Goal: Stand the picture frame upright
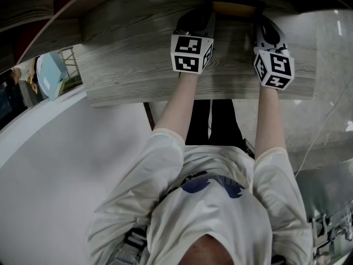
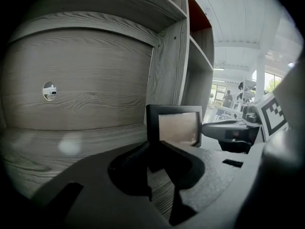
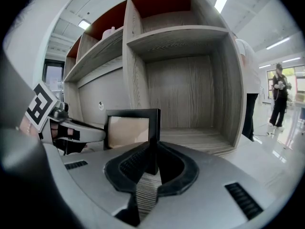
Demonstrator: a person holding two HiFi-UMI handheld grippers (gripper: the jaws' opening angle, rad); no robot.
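Grey wood-grain shelving (image 3: 190,80) is filling the background, and the picture frame (image 3: 127,130) is being held upright over its bottom board, in front of the divider between two compartments. You are pinching the frame's left edge in your left gripper (image 2: 151,151) and its right edge in your right gripper (image 3: 151,152), both pairs of jaws pressing on the black border.

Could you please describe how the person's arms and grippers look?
The left gripper and right gripper have moulded grey bodies with black ribbed jaw pads. Each carries a white cube with black square markers. The sleeves are short and off-white.
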